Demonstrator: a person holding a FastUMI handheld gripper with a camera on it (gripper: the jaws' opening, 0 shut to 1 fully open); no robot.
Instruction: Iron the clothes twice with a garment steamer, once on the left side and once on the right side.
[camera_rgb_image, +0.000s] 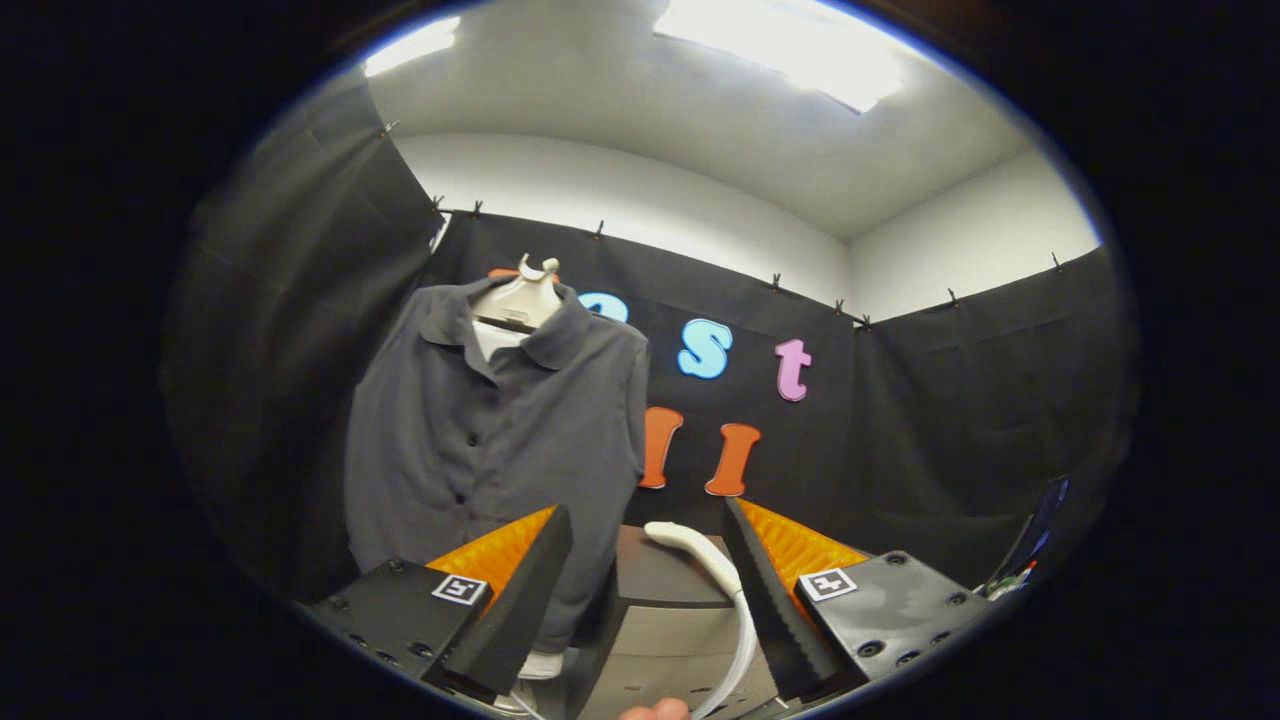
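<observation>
A dark grey button-up shirt hangs on a pale hanger form in front of the black cloth wall, beyond my left finger and a little left of it. My gripper is open, its fingers wide apart and pressing on nothing. Between the fingers, low down and close to the right one, a white curved handle or hose arcs over a boxy grey-brown body, which looks like the garment steamer. The shirt's hem drops behind my left finger.
A person's fingertip shows just under the steamer body. Black cloth walls close the booth on three sides. A small dark object with coloured bits stands beyond the right finger, to its right.
</observation>
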